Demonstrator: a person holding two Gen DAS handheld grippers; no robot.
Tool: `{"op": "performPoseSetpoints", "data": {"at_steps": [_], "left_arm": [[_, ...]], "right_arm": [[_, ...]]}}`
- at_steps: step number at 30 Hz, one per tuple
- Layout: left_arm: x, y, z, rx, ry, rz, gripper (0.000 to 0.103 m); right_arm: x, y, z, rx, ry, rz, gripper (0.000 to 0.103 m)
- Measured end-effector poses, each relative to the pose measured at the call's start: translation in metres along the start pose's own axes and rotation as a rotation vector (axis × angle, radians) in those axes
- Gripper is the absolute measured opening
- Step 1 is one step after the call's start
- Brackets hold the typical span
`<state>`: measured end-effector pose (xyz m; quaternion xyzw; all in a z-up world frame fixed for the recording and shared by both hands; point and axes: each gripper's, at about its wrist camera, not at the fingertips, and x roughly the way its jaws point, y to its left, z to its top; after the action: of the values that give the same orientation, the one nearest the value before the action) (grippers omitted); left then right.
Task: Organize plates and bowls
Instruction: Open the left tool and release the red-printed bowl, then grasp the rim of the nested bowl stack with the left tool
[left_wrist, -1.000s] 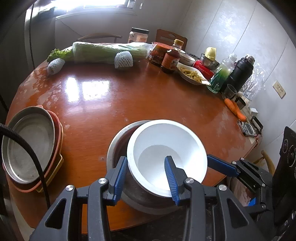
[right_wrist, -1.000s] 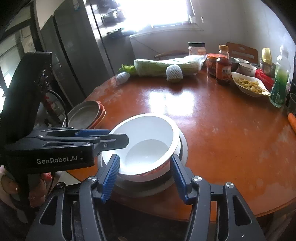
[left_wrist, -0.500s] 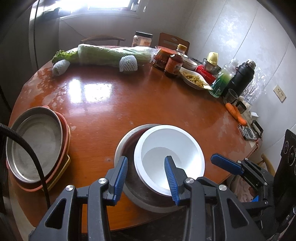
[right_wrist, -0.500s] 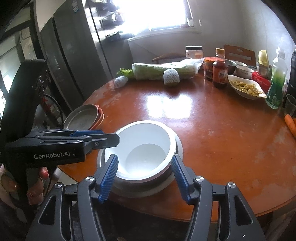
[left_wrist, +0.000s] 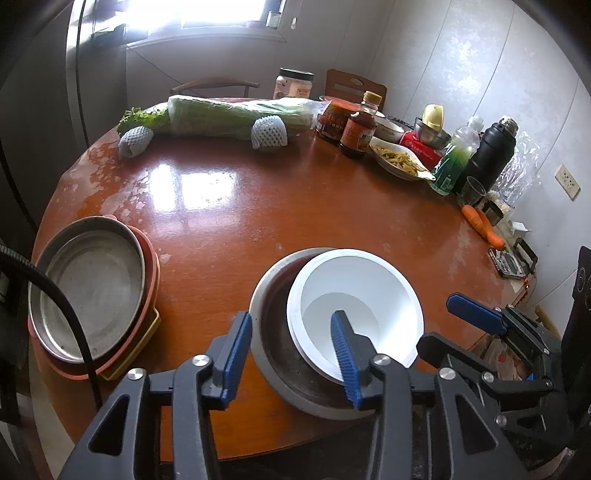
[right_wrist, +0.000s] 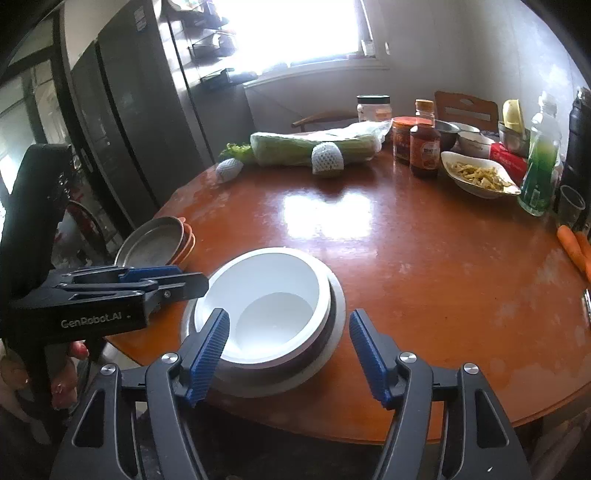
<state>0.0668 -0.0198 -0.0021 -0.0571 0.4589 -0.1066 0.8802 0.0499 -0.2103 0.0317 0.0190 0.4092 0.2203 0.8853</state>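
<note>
A white bowl (left_wrist: 354, 306) sits nested inside a wider steel bowl (left_wrist: 273, 332) at the near edge of the round table (left_wrist: 280, 206), at about 6 o'clock on the tabletop. In the left wrist view the white bowl leans toward the steel bowl's right side, so a crescent of bare metal shows on the left.

The left gripper (left_wrist: 291, 354) is open, with its jaws apart and holding nothing. Its left finger appears just outside the steel rim and its right finger lies over the white bowl's interior — whether either touches cannot be told. The right gripper (right_wrist: 288, 354) is also open and empty. Its jaws spread wider than the white bowl (right_wrist: 262, 302), one finger over the bowl's near-left rim and the other outside the steel bowl (right_wrist: 336, 317) on the right.

A stack of plates (left_wrist: 92, 291) — a steel one on top, reddish and yellow ones beneath — rests at 9 o'clock by the table's left edge, well apart from the bowls; the right wrist view shows the same plates (right_wrist: 155, 243) behind the left gripper's body.

Across the table, from 11 to 3 o'clock, stand wrapped greens (left_wrist: 236, 116), a sauce bottle (left_wrist: 360, 127), a dish of food (left_wrist: 400, 162), a green bottle (left_wrist: 456, 160), a black flask (left_wrist: 491, 155) and carrots (left_wrist: 482, 225).
</note>
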Motion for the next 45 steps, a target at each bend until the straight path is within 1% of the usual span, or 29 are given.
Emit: {"op": "performPoseSetpoints", "data": {"at_steps": [2,6,8,12,14,17,23,29,37,39,40,42,43,45], "left_arm": [[0.000,0.000,0.000,-0.001,-0.003,0.004,0.054],[0.003,-0.002,0.000,0.002,0.000,0.005,0.059],[0.005,-0.003,-0.001,0.007,0.001,0.006,0.063],[0.009,-0.004,-0.001,0.010,0.000,-0.013,0.066],[0.012,-0.005,-0.001,0.012,0.003,-0.001,0.071],[0.019,-0.003,-0.001,0.005,0.013,0.002,0.072],[0.036,0.006,0.001,-0.024,0.040,0.017,0.072],[0.050,0.010,0.001,-0.029,0.063,0.028,0.073],[0.063,0.018,-0.001,-0.072,0.098,-0.004,0.073],[0.064,0.019,-0.001,-0.080,0.100,-0.023,0.071],[0.065,0.020,-0.002,-0.085,0.104,-0.030,0.069],[0.066,0.019,-0.003,-0.087,0.108,-0.055,0.062],[0.065,0.017,-0.004,-0.086,0.108,-0.069,0.056],[0.062,0.015,-0.003,-0.071,0.100,-0.044,0.056]], "right_arm": [[0.001,-0.002,0.000,0.004,0.001,-0.004,0.069],[0.005,-0.006,0.000,0.017,0.006,-0.003,0.069],[0.007,-0.007,0.000,0.023,0.010,-0.005,0.070],[0.011,-0.008,0.001,0.031,0.014,-0.002,0.070],[0.013,-0.008,0.001,0.033,0.014,0.003,0.071],[0.019,-0.008,0.002,0.036,0.023,0.008,0.072],[0.034,-0.012,0.000,0.049,0.054,0.012,0.073],[0.047,-0.014,-0.001,0.062,0.082,0.027,0.073],[0.057,-0.017,-0.004,0.077,0.110,0.040,0.073],[0.058,-0.017,-0.004,0.076,0.108,0.057,0.073],[0.058,-0.016,-0.004,0.074,0.108,0.062,0.073],[0.058,-0.014,-0.004,0.058,0.104,0.052,0.072],[0.058,-0.013,-0.005,0.052,0.103,0.050,0.071],[0.058,-0.011,-0.005,0.049,0.104,0.056,0.069]]}}
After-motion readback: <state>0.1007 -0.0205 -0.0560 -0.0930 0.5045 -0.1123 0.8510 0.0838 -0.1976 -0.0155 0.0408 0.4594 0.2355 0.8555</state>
